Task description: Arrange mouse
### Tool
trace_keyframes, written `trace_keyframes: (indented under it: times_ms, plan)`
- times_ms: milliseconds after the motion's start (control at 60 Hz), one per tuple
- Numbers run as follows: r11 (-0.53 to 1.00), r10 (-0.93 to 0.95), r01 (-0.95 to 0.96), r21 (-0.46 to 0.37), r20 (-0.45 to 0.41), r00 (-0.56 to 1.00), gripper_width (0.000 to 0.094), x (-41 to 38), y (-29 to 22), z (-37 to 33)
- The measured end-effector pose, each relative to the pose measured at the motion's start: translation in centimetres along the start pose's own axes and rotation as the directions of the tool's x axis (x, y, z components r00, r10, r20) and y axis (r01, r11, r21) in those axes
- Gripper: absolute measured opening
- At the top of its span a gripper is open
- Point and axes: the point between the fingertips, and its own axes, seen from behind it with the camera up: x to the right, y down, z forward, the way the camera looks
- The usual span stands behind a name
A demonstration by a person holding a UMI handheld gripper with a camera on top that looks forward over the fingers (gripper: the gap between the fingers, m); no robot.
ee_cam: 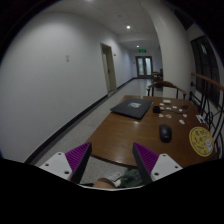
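A dark computer mouse [165, 131] lies on the brown wooden table [125, 137], ahead of my fingers and to their right, beside a yellow round disc [203, 140]. A closed dark laptop [132, 108] lies further along the table. My gripper [111, 160] is held above the table's near edge with its two purple pads [80, 156] wide apart and nothing between them.
Small objects [170, 104] lie scattered beyond the mouse on the table's far part. A chair [167, 88] stands at the far end. A grey floor and long corridor with white walls run along the table's left side. Something pale and greenish shows low between the fingers [122, 178].
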Motion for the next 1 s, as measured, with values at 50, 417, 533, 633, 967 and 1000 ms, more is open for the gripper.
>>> trace_keyframes:
  times_ms: [50, 417, 533, 633, 967, 1000]
  plan:
    - [1.0, -0.013, 0.013, -0.008, -0.021, 1.0, 0.0835, 1.1, 0.2, 0.3]
    - [0.995, 0.017, -0.039, -0.087, -0.243, 0.97, 0.0836, 19.8, 1.7, 7.9]
    - [0.989, 0.002, -0.042, -0.14, -0.277, 0.961, 0.0837, 23.7, 2.1, 11.4]
    - [0.981, 0.006, -0.06, -0.185, -0.281, 0.96, 0.0827, 25.5, 2.4, 14.2]
    - [0.98, -0.065, 0.028, -0.195, -0.186, 0.98, 0.0333, 25.6, 1.6, 15.3]
    - [0.984, -0.082, 0.05, -0.174, -0.182, 0.98, 0.0324, 25.6, 0.6, 14.5]
